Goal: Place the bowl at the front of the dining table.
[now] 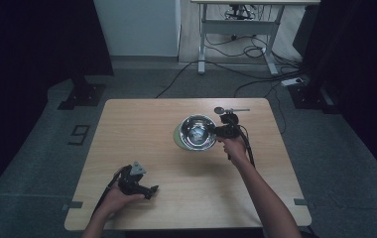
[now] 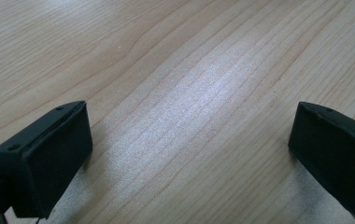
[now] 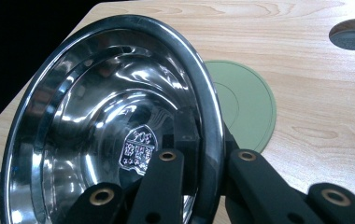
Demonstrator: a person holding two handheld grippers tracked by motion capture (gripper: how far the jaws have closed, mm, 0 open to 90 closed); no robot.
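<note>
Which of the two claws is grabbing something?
The right claw, by the shiny metal bowl: it pinches the bowl's rim. The left claw sits open above bare table, with nothing between its jaws.

Two black jaws rise from the bottom corners, set wide apart, with nothing between them. The left gripper [image 2: 189, 154] hangs close over the bare wooden table [image 2: 175, 56], perhaps just touching it. A pale sheen of light lies across the grain.

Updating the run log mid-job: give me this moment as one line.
right tool: shut on steel bowl rim, bowl tilted | green mat: beside bowl | left tool: open, nothing between jaws, low over table | spoon: untouched
</note>
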